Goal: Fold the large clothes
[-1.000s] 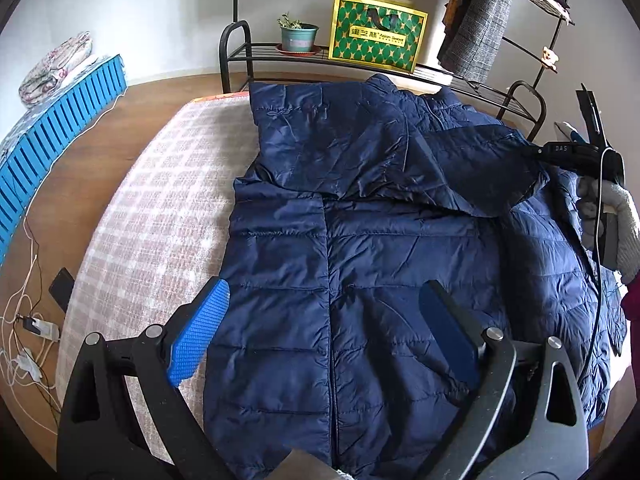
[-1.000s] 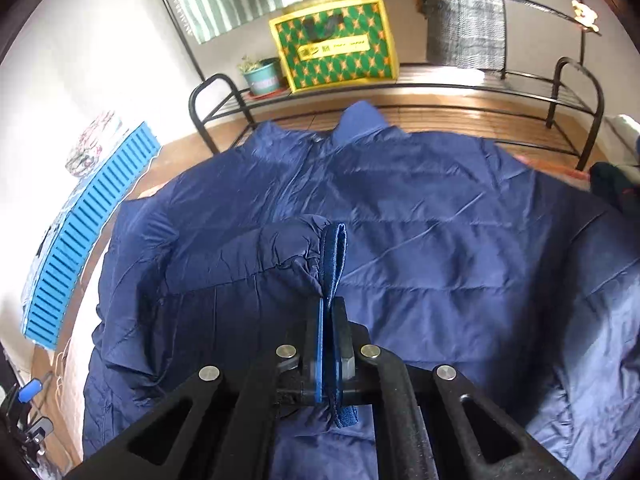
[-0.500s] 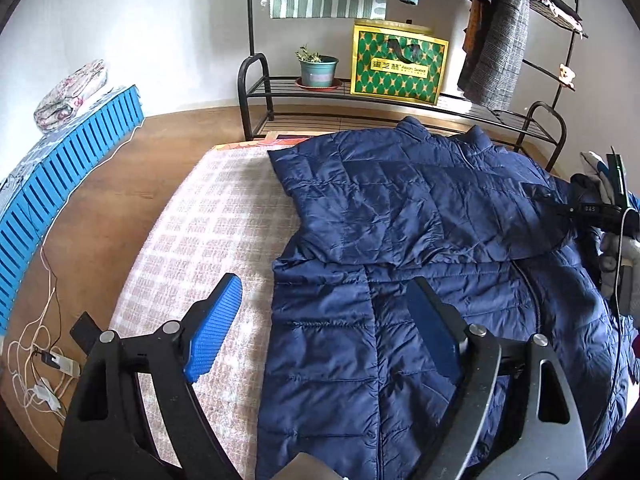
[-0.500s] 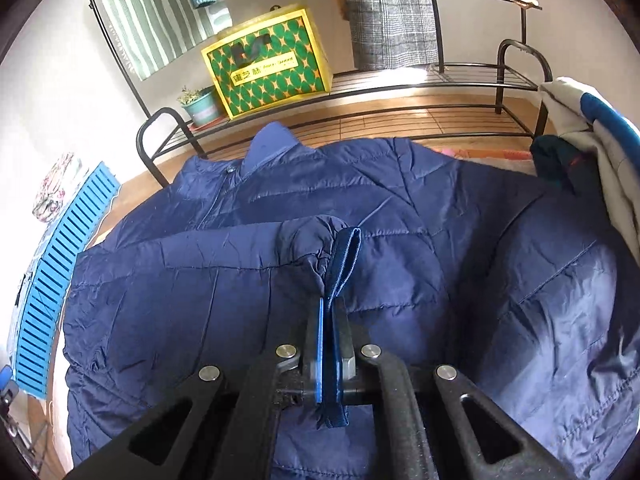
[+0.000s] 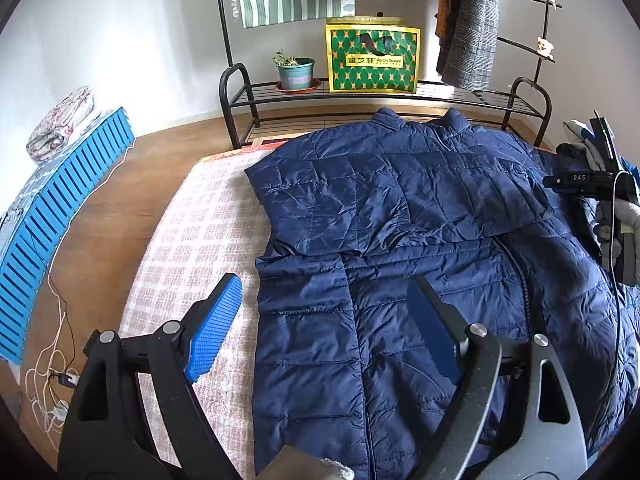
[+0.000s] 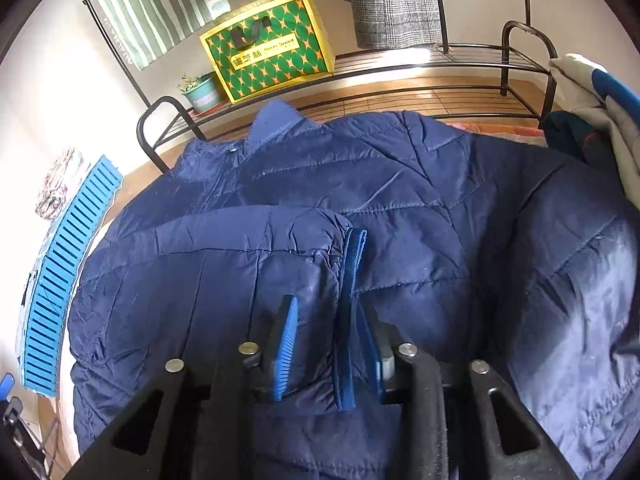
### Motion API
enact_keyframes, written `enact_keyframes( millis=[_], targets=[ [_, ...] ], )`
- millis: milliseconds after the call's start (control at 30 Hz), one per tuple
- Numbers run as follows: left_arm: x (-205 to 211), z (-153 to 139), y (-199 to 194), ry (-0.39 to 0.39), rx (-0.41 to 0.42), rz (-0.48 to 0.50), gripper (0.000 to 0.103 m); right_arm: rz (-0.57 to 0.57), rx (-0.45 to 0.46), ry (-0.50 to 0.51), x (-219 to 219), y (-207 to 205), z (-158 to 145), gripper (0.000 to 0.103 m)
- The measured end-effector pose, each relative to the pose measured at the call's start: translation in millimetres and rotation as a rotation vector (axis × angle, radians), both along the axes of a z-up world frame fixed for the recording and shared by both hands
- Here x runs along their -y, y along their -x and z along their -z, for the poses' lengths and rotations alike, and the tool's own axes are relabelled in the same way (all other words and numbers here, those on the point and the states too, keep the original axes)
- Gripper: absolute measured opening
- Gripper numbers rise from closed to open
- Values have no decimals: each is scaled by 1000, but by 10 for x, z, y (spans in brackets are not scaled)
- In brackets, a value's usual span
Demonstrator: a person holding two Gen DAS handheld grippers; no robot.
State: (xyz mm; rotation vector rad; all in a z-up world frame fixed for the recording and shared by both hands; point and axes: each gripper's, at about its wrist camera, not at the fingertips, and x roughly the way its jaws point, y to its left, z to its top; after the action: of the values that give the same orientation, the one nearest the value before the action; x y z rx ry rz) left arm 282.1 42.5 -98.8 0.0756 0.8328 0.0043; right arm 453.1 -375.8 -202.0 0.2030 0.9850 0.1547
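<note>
A navy quilted jacket [image 5: 400, 240] lies front-up on a checked pink mat [image 5: 200, 240], collar toward the far rack. One sleeve [image 6: 240, 248] is folded across the chest. My left gripper [image 5: 324, 292] hovers open above the jacket's near left edge, nothing between its fingers. My right gripper [image 6: 322, 312] is opening over the sleeve end. The ribbed cuff [image 6: 354, 252] still lies between its blue pads, resting against the right one, and the pads no longer press on it. In the left wrist view the right gripper [image 5: 580, 179] shows at the jacket's right side.
A black metal rack [image 5: 240, 92] stands behind the mat, holding a green and yellow bag [image 5: 372, 60] and a plant pot [image 5: 296, 74]. A blue slatted crate [image 5: 60, 220] and loose cables [image 5: 52, 360] lie on the floor at left. Piled clothes [image 6: 592, 92] sit at right.
The right jaws have parted from a tight grip on the cuff, and the sleeve now rests on the chest. The left gripper has lifted and drawn back from the jacket.
</note>
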Motion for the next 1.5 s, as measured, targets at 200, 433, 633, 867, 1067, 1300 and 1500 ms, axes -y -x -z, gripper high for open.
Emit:
enact_keyframes(
  millis=[200, 433, 633, 867, 1067, 1300, 1500],
  targets=[
    [206, -138, 196, 13, 16, 27, 87, 15, 60, 164, 78, 593, -504, 50],
    [550, -280, 524, 20, 46, 103, 87, 35, 133, 236, 320, 1451, -1018, 60],
    [755, -347, 738, 27, 61, 138, 87, 89, 145, 250, 888, 2149, -1171, 62],
    [931, -330, 910, 32, 47, 174, 87, 233, 64, 221, 1832, 2831, -911, 65],
    [1060, -278, 942, 28, 27, 189, 87, 360, -49, 139, 2518, 3208, -413, 67],
    [1112, -190, 853, 44, -22, 182, 87, 488, -163, 62, 3010, 3290, 166, 69],
    [1063, -196, 738, 25, -25, 174, 87, 518, -205, 25, 3111, 3290, 428, 67]
  ],
)
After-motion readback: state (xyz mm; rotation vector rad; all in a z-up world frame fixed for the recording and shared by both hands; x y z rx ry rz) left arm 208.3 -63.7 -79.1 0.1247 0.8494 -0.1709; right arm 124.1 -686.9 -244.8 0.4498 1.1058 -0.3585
